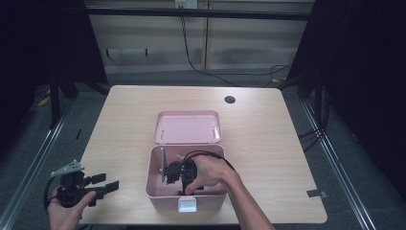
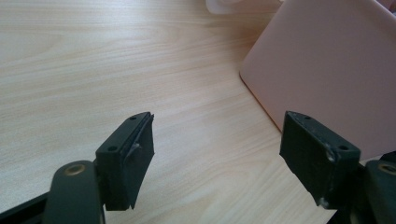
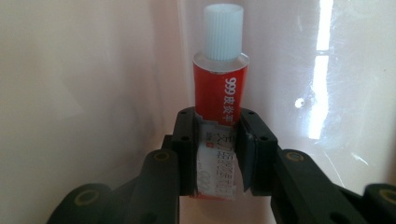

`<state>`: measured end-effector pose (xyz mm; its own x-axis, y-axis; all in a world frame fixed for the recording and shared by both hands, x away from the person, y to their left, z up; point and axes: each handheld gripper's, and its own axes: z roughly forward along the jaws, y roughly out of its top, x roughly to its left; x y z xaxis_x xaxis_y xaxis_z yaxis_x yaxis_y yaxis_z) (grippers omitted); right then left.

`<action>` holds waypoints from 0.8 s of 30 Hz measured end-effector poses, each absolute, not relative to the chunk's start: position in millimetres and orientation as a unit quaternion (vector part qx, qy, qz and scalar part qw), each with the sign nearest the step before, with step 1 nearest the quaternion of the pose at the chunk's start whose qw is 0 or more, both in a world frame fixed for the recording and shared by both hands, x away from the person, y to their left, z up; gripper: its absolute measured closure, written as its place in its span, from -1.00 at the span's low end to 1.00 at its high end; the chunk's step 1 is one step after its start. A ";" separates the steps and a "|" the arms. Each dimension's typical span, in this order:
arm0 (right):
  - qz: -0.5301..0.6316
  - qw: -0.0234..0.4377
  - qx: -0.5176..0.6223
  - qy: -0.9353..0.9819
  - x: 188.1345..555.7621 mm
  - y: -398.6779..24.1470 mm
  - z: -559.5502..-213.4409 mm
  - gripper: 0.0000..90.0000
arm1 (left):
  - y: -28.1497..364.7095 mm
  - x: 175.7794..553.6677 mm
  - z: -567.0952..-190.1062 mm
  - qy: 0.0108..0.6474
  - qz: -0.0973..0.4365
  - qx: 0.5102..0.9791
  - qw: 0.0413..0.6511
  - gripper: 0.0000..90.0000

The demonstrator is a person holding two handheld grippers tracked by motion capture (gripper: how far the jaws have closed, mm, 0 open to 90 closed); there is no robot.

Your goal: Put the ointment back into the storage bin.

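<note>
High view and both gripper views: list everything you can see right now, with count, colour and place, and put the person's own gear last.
Open pink plastic box: one, pink, near edge of the table, white latch at its front.
Pink plastic lid: one, pink, lying just behind the box.
Red-and-white ointment tube with a white ribbed cap: one, inside the box, cap toward its wall.
Light wooden table: one, pale wood, dark round hole near its far edge.
Left gripper: one, black, jaws open, at the table's near left edge, beside the box.
Right gripper: one, black, jaws shut on the tube, inside the box.
</note>
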<state>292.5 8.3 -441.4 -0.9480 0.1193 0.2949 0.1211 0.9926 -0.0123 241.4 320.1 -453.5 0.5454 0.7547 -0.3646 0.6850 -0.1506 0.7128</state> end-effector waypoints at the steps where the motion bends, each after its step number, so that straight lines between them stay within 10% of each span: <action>1: -0.002 0.151 -0.059 -0.987 292.2 8.3 -441.5 0.57 | 320.2 241.4 -453.7 0.475 0.039 0.757 0.446 -0.42; 24: -0.005 0.143 -0.066 -0.988 293.9 6.1 -435.1 0.54 | 323.1 241.6 -454.2 0.480 0.042 0.756 0.443 -0.43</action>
<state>293.9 6.1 -435.1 -0.9507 0.1280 0.2824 0.1311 0.9913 -0.0082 241.6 323.1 -454.2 0.5356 0.7625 -0.3630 0.6888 -0.1458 0.7101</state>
